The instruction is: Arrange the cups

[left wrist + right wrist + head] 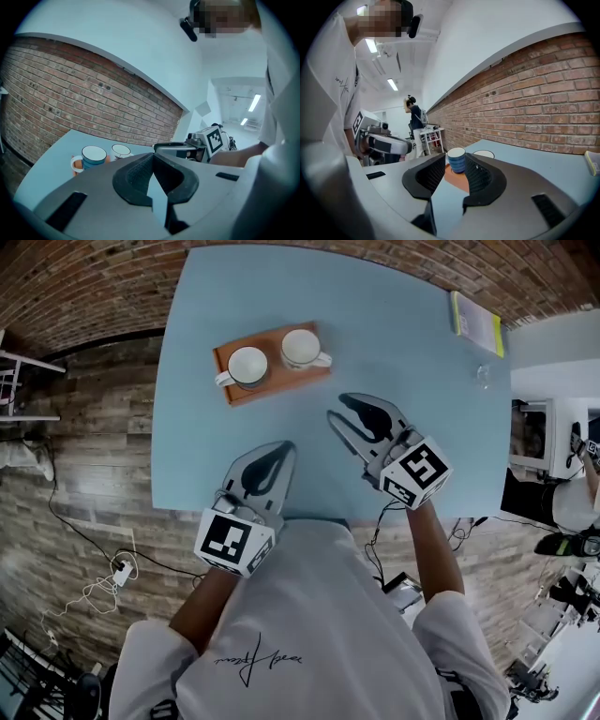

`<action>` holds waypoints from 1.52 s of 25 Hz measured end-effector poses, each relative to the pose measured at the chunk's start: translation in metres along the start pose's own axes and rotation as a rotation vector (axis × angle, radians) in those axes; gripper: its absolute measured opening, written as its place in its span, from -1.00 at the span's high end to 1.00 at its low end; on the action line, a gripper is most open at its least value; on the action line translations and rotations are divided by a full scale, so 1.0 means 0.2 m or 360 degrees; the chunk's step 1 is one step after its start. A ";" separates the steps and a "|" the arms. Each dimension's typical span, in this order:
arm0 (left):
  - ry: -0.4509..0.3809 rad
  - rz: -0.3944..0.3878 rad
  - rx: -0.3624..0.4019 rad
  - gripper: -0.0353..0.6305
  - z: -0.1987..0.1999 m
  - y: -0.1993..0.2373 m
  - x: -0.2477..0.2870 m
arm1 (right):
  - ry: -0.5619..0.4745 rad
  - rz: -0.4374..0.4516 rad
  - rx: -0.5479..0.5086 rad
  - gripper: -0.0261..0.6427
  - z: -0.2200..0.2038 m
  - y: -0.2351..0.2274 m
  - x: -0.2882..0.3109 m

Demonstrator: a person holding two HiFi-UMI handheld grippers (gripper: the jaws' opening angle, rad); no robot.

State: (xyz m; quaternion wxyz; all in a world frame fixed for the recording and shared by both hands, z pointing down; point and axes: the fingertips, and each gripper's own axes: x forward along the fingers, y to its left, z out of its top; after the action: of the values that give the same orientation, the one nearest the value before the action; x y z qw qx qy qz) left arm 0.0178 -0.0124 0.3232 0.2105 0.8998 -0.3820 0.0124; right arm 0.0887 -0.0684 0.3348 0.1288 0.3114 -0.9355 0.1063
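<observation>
Closest to us was our left gripper, low over the near edge of the pale blue table. Its jaws were pressed together with nothing between them, so that hand was idle. Just to its right, our right gripper sat a little further in, and here the jaws stood apart. From its own view, the gap framed the blue cup, but the cup was well beyond the pads, so nothing was being held.

And the cups? Both stood upright on the orange tray toward the far side of the table. The blue cup was on the left with its handle out to the left. The white cup was just beside it on the right, handle out to the right. Neither was tipped, and neither was off the tray.

So where did that leave us? Two cups were neatly paired on one tray and both hands were free and well apart from them. We judged that either the arranging was finished or a fresh move had yet to begin. The right gripper's parted jaws aimed at the blue cup made us lean towards more to come. A yellow book-like thing lay untouched at the far right corner.
</observation>
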 end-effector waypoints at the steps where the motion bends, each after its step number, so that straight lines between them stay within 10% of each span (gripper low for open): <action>1: 0.0005 0.0005 0.0001 0.87 0.00 0.00 0.00 | 0.0004 0.0008 -0.0011 0.61 0.00 -0.02 0.01; 38: 0.0159 0.0214 -0.0105 0.87 -0.14 0.10 0.12 | 0.0258 0.0123 -0.0219 0.43 -0.36 -0.47 0.38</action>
State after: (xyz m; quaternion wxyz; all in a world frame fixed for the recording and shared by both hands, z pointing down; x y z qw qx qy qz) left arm 0.0240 -0.0299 0.3611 0.2577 0.8629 -0.4308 0.0589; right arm 0.0999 -0.1649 0.4377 0.2208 0.2558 -0.9384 0.0716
